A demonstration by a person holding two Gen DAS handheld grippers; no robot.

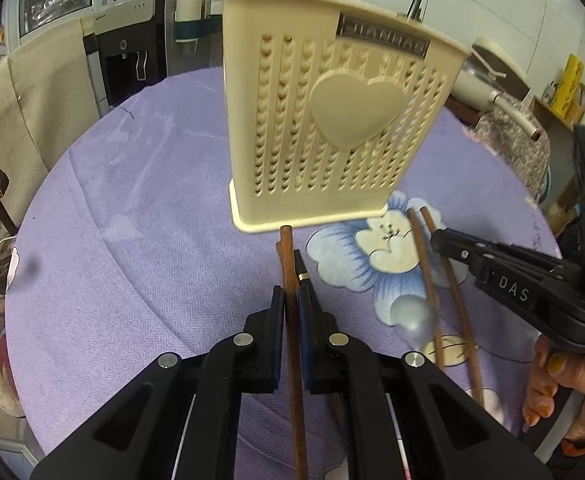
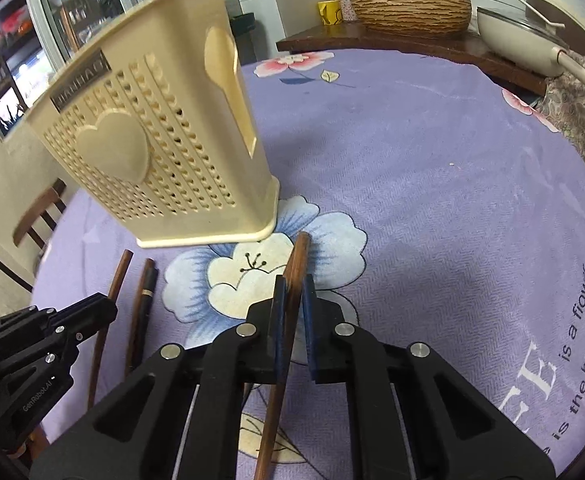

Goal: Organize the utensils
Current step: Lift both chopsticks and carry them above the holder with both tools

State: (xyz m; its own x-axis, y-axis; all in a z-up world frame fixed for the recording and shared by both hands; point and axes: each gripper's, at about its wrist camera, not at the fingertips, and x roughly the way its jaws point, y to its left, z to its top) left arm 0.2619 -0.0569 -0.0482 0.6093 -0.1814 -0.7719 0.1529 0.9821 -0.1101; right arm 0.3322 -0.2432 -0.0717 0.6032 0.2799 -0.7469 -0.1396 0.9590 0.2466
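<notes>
Both grippers grip chopsticks: the left gripper clamps a brown wooden chopstick, and the right gripper pinches a reddish-brown pair. Lift level, then tip upright over the cream perforated plastic utensil holder.

I see the utensil holder standing on the tablecloth ahead of both grippers, its base just beyond the chopstick tips. In the left wrist view, my left gripper sits before the holder with one chopstick between its fingers; a second, banded chopstick lies just beside it on the right. Further right, a pair of chopsticks lies on the cloth, with a spoon touching them on their left; the right gripper is at that pair. In the right wrist view, the right gripper straddles the pair; the left gripper is to its left. A pan sits behind on the far right
</notes>
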